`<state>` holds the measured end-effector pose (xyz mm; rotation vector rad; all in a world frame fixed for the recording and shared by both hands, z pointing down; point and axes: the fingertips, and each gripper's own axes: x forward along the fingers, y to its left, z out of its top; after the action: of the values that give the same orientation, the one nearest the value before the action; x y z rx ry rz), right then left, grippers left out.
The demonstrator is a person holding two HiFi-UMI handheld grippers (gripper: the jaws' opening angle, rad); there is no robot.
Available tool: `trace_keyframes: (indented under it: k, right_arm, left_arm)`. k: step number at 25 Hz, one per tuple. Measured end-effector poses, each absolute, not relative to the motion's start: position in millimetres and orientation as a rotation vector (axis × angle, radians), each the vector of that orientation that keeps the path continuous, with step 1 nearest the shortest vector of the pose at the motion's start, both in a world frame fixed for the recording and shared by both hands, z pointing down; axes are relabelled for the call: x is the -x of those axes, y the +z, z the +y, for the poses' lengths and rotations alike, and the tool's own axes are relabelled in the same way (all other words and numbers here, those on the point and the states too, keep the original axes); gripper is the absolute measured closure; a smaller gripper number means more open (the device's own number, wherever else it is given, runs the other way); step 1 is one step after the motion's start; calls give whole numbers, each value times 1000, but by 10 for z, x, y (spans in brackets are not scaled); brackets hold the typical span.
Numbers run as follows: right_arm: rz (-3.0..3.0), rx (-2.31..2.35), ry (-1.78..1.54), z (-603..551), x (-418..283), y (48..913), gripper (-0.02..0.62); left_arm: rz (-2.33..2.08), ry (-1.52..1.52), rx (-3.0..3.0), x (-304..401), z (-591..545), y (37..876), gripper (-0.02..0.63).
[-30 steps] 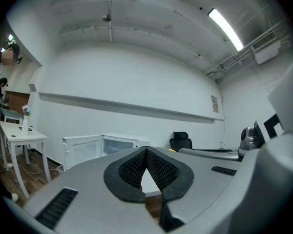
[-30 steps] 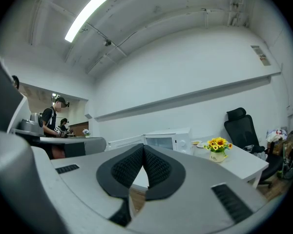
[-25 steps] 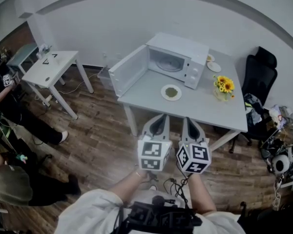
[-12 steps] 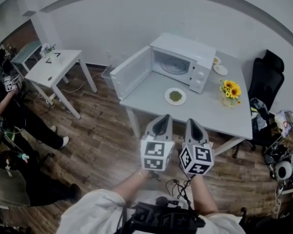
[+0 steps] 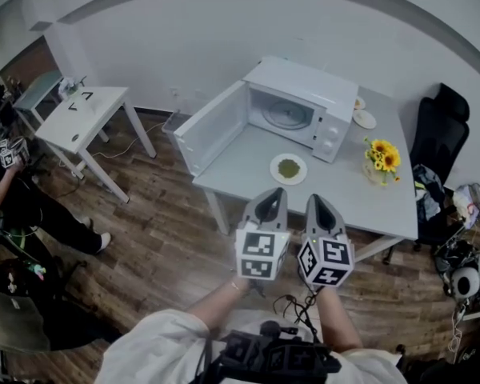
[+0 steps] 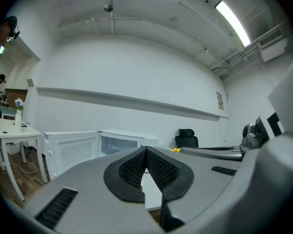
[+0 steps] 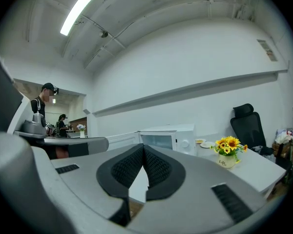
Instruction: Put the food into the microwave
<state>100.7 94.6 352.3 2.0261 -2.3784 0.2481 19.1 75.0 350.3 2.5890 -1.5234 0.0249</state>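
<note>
We hold the left gripper (image 5: 271, 194) and right gripper (image 5: 315, 201) clenched and empty, just short of the grey rectangular table's (image 5: 344, 190) near edge. Ahead sits the round white plate of green food (image 5: 288, 168) with bare tabletop around it, and the open white microwave (image 5: 304, 102) stands beyond.

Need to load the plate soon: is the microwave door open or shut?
Open. The door stands swung out leftward from the microwave, baring its turntable.
</note>
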Motion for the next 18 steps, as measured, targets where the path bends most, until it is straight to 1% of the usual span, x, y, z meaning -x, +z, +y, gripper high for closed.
trace_keyframes:
  k: [18]
  right_arm:
    - [-2356,-2083,236,-333,-982,3404,574]
  left_arm:
    - [-1491,39,-2613,-177,-520,3419,603]
